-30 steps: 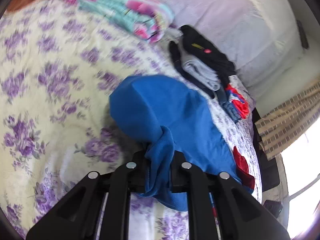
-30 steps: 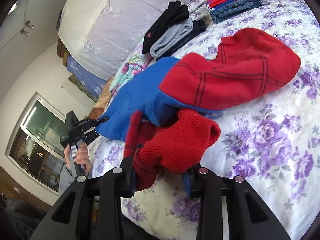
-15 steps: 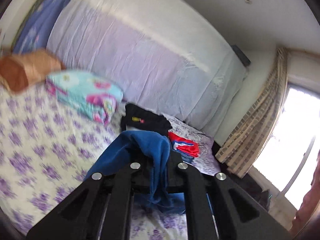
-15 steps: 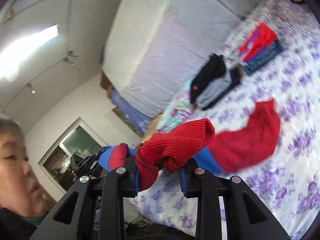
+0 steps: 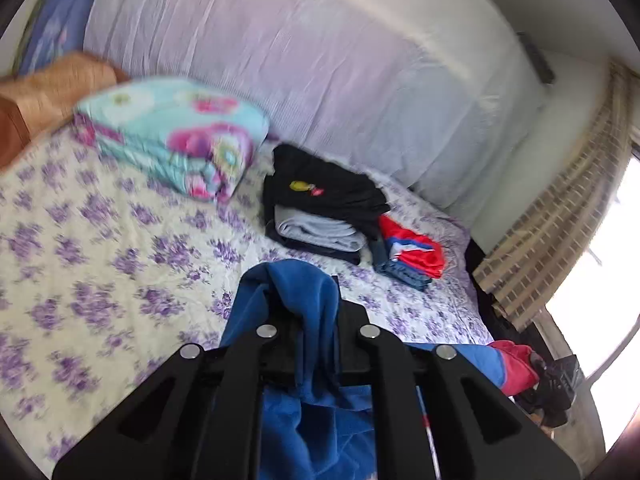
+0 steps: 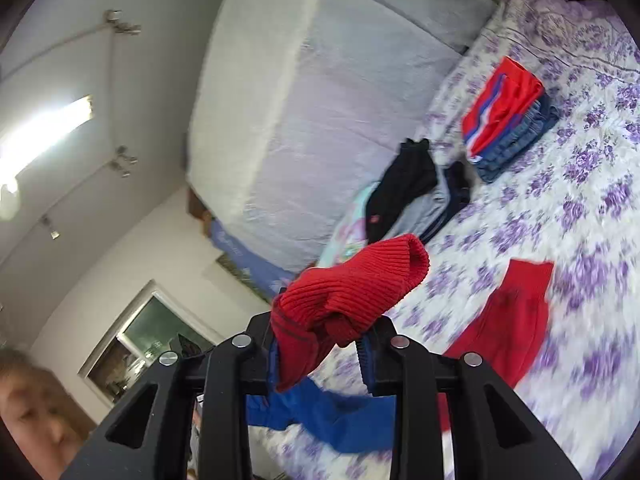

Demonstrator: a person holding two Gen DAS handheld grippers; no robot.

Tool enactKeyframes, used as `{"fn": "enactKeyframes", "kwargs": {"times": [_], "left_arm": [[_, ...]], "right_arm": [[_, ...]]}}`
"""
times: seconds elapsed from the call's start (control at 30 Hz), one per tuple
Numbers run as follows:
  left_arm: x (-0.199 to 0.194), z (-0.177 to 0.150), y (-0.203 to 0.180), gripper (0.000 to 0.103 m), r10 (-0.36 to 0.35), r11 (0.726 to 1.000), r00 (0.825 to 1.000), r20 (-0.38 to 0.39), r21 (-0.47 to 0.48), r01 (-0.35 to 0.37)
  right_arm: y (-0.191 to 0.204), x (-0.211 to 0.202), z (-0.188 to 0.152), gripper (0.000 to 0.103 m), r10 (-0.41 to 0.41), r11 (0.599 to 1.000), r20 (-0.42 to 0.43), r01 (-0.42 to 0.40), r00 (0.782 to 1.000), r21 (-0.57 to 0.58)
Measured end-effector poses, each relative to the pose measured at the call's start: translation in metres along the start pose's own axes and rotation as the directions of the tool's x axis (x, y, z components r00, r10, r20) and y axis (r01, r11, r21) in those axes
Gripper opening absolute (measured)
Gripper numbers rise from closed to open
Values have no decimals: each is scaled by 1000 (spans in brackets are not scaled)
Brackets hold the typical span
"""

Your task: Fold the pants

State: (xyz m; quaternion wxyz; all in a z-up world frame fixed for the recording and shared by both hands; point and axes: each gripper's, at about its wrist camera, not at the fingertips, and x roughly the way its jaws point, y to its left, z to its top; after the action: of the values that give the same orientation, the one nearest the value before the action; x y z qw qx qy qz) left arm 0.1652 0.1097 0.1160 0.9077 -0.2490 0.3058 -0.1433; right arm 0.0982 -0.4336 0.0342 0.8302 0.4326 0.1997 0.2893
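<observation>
- The pants are off the bed, hung between the two grippers; one end is in each, so their long axis runs from gripper to gripper, with the middle sagging below.
- From the right wrist camera, a blue stretch droops under the gripper, and one red leg trails down and away to the right, its cuffed end pointing up the bed toward the folded piles. Whether that leg touches the sheet is hard to tell through the blur.
- The pants are fleece-like: blue at one end, red at the other, with a red ribbed cuff.
- The left gripper is pinched on a bunch of blue cloth, which humps up over the fingers and falls back beneath them.
- The right gripper is pinched on the ribbed cuff, which bulges out ahead of the fingers.
- Through the left wrist camera, the blue runs off right to a red end near the bed's edge.
- On the flowered sheet, well apart from the pants, lie a dark pile, a red and denim pile, and a folded teal quilt.
- A white-covered mattress stands behind the bed.
</observation>
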Motion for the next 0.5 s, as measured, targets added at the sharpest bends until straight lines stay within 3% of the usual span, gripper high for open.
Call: {"fn": "enactKeyframes", "kwargs": {"times": [0.03,0.07,0.1,0.17,0.23,0.3,0.33,0.4,0.5], "left_arm": [[37,15,11,21,16,999,998,-55,-27,-18],[60,24,17,27,35,998,995,-93,-42,-39],[89,34,31,38,78,992,988,-130,-84,-90],[124,44,59,42,110,974,974,-197,-174,-145],[127,47,80,43,93,966,976,-197,-219,-136],[108,47,84,49,105,976,982,-157,-175,-132],[94,46,85,59,141,979,982,-128,-130,-158],[66,38,85,67,211,974,974,-78,-62,-216],[28,14,83,67,224,975,972,-74,7,-224]], "right_arm": [[-13,20,14,39,-50,998,-10,50,999,27],[-29,41,29,60,-130,990,-13,131,991,49],[-49,63,48,81,-250,966,-25,251,968,64],[-80,87,70,82,-362,926,-63,367,930,89],[-95,84,67,82,-328,932,-59,333,943,145],[-98,75,57,82,-305,944,-66,311,950,114],[-97,70,50,82,-326,939,-74,332,942,86],[-98,56,31,82,-378,923,-104,383,920,33],[-105,42,5,82,-405,910,-165,414,899,22]]}}
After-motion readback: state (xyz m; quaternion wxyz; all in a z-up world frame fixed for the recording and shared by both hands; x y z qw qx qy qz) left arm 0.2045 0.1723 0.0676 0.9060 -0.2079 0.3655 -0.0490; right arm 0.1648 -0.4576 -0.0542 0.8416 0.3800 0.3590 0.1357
